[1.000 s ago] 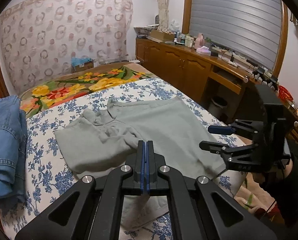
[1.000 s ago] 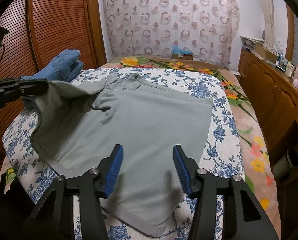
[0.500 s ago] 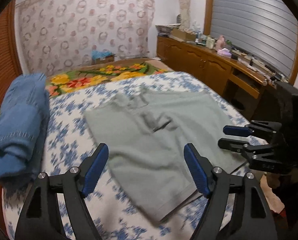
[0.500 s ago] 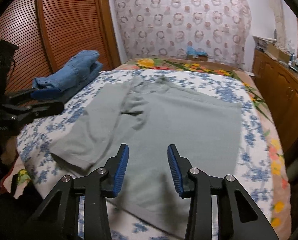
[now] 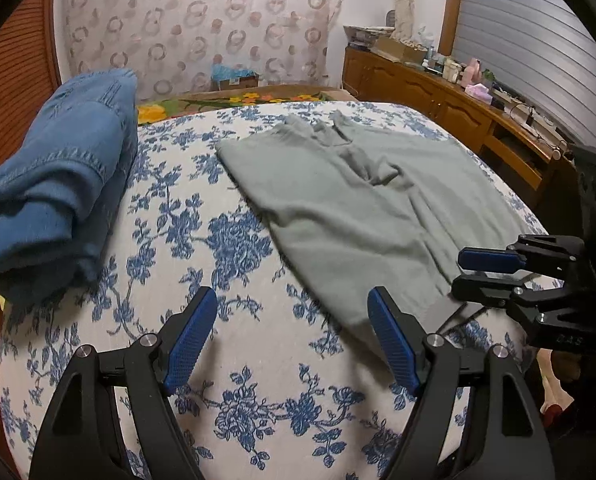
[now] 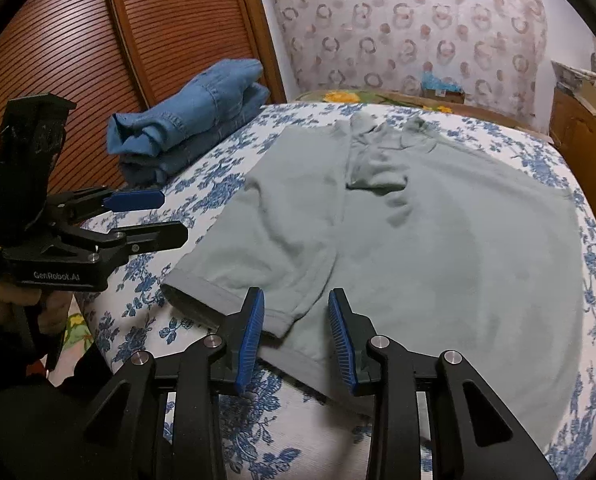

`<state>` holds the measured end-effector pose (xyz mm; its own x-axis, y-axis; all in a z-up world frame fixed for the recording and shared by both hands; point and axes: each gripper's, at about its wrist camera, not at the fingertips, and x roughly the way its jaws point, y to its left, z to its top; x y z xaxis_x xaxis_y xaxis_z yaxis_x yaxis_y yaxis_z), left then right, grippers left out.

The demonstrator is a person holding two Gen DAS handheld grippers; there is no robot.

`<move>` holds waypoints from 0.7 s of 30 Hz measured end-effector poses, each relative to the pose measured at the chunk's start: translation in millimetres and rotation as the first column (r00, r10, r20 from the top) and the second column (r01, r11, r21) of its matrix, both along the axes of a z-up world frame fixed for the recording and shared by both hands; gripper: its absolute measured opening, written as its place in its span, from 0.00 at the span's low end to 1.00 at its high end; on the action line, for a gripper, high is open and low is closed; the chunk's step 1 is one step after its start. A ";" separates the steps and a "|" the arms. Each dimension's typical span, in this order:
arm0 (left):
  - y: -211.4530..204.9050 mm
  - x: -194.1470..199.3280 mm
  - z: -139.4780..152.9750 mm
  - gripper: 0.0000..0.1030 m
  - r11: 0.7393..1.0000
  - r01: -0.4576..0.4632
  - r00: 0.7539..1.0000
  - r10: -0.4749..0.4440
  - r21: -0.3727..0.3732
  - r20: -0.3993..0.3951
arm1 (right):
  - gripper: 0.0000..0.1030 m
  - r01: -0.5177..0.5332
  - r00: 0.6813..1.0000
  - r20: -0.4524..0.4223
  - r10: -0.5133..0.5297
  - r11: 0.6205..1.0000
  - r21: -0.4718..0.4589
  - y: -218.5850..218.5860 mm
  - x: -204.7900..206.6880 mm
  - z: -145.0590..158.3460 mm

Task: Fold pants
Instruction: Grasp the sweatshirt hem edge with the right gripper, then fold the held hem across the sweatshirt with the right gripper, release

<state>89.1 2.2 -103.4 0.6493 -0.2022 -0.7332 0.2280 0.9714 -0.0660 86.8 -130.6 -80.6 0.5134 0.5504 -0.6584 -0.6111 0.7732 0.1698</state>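
Hovering: left claw spread, empty; right claw half spread, just been narrowing over pants hem, lower centre. Risk: pinching one layer only, fold skews.

Both views are lit by dim, warm indoor light with a yellowish cast. No lamp is visible, and the shutter at the window admits no daylight. Shadows are soft: a faint one lies under the grey pants at their near hem. No glare appears on the bed cover. Fisheye distortion bows the bed edges and the louvred wardrobe door, and black vignetting fills every corner. Slight motion blur softens the floral print in the foreground of both views. Fine grain is visible in the dark regions.
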 end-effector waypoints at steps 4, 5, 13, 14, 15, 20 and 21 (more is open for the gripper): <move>2.2 -1.3 -4.7 0.76 1.000 0.003 1.000 -0.003 0.000 -0.008 | 0.31 -0.007 1.000 -0.012 0.006 1.000 -0.012 7.5 3.8 -2.4; 2.4 -1.6 -5.4 0.76 1.000 0.003 1.000 -0.003 0.000 -0.009 | 0.29 -0.007 1.000 -0.012 0.007 1.000 -0.017 11.7 3.5 -3.8; 1.5 -5.1 -6.4 0.76 1.000 0.005 1.000 -0.005 -0.006 -0.013 | 0.07 -0.028 0.999 0.022 0.028 1.000 0.000 19.6 -3.3 4.3; 0.9 -5.5 -5.6 0.76 1.000 0.006 1.000 -0.006 -0.005 -0.012 | 0.06 -0.028 0.999 0.033 0.028 1.000 0.004 18.5 -4.6 6.5; 0.1 -6.2 -4.1 0.76 1.000 0.008 1.000 -0.008 -0.004 -0.009 | 0.06 -0.025 0.999 0.043 0.025 1.000 0.012 16.9 -5.3 9.8; -3.2 -8.0 2.9 0.76 1.000 0.018 1.000 -0.018 -0.007 0.007 | 0.05 -0.008 0.996 0.093 0.005 0.999 0.034 7.3 -10.7 20.1; -4.3 -8.3 4.4 0.76 1.000 0.020 1.000 -0.020 -0.007 0.010 | 0.05 -0.002 0.995 0.103 -0.002 0.999 0.038 4.4 -11.3 23.3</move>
